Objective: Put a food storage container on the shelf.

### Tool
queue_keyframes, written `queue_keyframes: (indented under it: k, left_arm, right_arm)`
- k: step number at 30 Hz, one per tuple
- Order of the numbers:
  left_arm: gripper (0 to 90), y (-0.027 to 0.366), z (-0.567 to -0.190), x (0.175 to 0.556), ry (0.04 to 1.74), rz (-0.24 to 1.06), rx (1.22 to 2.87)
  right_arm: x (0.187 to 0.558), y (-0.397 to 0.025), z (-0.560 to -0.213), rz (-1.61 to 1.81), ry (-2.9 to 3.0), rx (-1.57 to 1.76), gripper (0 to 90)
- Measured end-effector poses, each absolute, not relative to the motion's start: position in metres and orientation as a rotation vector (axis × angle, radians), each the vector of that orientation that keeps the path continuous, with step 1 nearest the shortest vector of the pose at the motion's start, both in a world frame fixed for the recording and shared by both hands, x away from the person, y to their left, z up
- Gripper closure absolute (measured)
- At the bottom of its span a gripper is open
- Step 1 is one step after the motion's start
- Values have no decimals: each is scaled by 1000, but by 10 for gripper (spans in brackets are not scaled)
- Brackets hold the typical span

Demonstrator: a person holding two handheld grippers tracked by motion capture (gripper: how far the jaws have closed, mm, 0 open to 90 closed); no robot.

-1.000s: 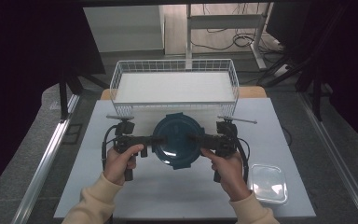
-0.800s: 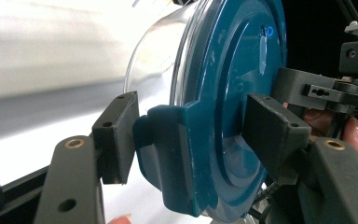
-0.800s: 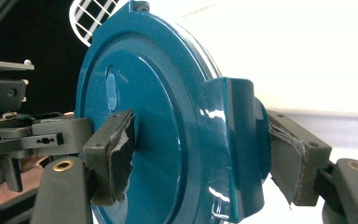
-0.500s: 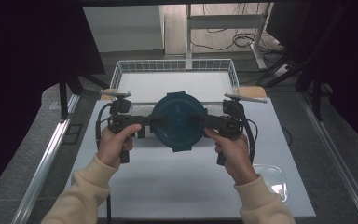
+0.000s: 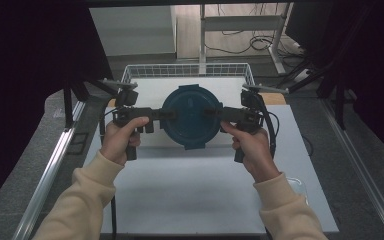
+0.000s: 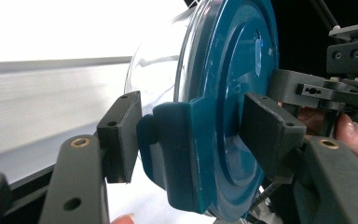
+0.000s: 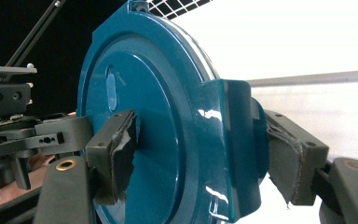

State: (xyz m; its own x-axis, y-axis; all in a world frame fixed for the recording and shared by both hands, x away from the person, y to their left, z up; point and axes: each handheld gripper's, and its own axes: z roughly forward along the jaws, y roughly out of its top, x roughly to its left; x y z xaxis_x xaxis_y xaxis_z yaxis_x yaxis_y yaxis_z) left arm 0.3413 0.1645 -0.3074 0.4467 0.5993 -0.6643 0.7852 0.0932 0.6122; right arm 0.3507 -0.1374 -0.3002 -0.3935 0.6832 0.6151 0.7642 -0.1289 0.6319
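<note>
Both grippers, left [image 5: 166,114] and right [image 5: 211,112], clamp the teal-lidded container [image 5: 190,116] mid-frame; if you ease either squeeze, it could tip onto the wire basket [image 5: 130,74].

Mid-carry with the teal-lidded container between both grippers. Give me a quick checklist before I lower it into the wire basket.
1. Left gripper clamped on the teal lid at its side clip: ok.
2. Right gripper clamped at the opposite clip: ok.
3. Container lifted off the white table: ok.
4. Container over the wire basket: cannot tell, it appears at the near edge.
5. Right gripper's pads look frayed: not ok.
</note>
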Motion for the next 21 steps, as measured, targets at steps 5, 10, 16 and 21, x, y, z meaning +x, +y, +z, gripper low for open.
queue_keyframes:
  k: [5,10,16,21]
  left_arm:
    - [402,165,-300,349,1238,-219,1588]
    - [402,166,-294,355,1227,-211,1590]
    - [401,170,-288,371,1228,-211,1571]
    - [401,173,-284,389,1231,-206,1581]
  right_arm:
    - [358,-137,-288,-1560,-2036,-1687,306]
    - [364,-136,-281,-1550,-2046,-1682,306]
    - [379,-132,-270,-1538,-2063,-1680,307]
    - [398,-130,-268,-1536,-2075,-1667,307]
